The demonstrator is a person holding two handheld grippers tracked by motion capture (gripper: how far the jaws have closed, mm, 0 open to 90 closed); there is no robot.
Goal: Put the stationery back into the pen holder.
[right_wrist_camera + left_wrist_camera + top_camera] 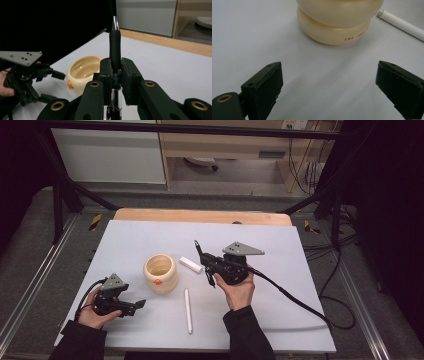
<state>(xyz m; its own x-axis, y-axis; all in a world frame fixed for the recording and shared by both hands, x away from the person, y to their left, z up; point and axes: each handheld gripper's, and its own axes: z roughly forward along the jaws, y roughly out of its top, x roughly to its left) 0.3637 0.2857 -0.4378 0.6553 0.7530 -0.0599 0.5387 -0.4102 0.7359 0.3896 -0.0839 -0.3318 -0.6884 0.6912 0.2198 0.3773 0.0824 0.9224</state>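
Black rubber and a silver tip belong to the pen (115, 47) that we hold in our right gripper (115, 72); its two pads are closed tight on the pen's barrel, and the pen stands up between them. In the high view the right gripper (207, 265) is lifted above the middle of the white table (300, 285), and the pen (204, 262) runs through its jaws, with the two ends coming out on both sides. Our left gripper (136, 306) is low at the near left part of the table, and its jaws are wide apart with nothing between them. In front of it, a short way off, stands the cream pot (337, 22), a round one with an orange mark on its side. Two white things lie on the table: a long white pen (188, 310) near the pot, and a short white cap (191, 264) just beside the pot's far side, under the right gripper.
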